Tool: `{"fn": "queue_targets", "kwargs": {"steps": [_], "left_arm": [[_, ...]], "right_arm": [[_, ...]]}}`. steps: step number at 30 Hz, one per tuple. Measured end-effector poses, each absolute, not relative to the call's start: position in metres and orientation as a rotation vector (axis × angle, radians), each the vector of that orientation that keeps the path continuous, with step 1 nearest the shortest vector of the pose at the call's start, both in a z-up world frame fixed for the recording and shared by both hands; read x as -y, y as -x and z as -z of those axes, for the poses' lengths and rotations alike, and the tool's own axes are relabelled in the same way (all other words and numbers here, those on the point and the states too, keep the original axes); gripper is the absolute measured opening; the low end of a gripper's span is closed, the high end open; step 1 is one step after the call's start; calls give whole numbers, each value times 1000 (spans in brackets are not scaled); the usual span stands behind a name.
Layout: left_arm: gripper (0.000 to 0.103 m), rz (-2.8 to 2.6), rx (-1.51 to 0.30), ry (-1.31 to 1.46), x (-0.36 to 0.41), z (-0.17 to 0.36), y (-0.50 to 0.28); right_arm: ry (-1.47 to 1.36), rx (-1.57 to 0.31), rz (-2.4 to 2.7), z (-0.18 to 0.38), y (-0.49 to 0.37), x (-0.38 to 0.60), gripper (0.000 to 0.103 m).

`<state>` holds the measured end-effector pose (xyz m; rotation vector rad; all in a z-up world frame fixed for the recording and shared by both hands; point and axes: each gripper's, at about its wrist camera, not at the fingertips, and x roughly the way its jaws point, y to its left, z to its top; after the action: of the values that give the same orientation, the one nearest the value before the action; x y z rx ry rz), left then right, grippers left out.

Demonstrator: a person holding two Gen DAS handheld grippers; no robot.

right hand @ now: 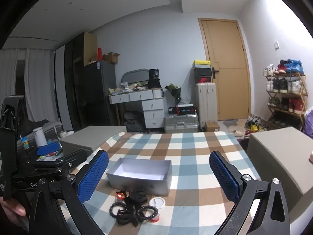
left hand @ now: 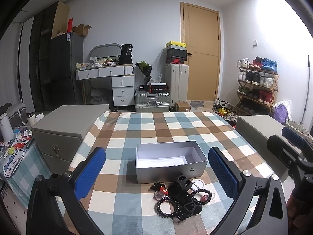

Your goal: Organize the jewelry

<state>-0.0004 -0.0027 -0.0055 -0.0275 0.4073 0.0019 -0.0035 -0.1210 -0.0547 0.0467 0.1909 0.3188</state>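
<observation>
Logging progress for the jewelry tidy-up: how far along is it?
Nothing is done: the open silver cardboard box is empty. Nothing is in hand: the left gripper and right gripper are both open. Left: the whole pile of black hair accessories before the box.

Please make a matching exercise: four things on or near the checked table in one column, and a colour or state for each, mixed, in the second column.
Things:
1. grey box
2. black hair claw
3. left hand-held gripper
4. small round white item

States:
a. lies flat on the cloth
b. open and empty
c. on the pile in front of the box
d. open, holds nothing

Pairs: 1-b, 2-c, 3-d, 4-a
</observation>
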Motion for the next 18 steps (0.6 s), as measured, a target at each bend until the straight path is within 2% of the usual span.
{"fn": "queue_targets", "kwargs": {"steps": [18], "left_arm": [[102, 4, -405, 36, 1, 10, -3]], "right_arm": [[-48, -192, -335, 53, -2, 119, 103]]}}
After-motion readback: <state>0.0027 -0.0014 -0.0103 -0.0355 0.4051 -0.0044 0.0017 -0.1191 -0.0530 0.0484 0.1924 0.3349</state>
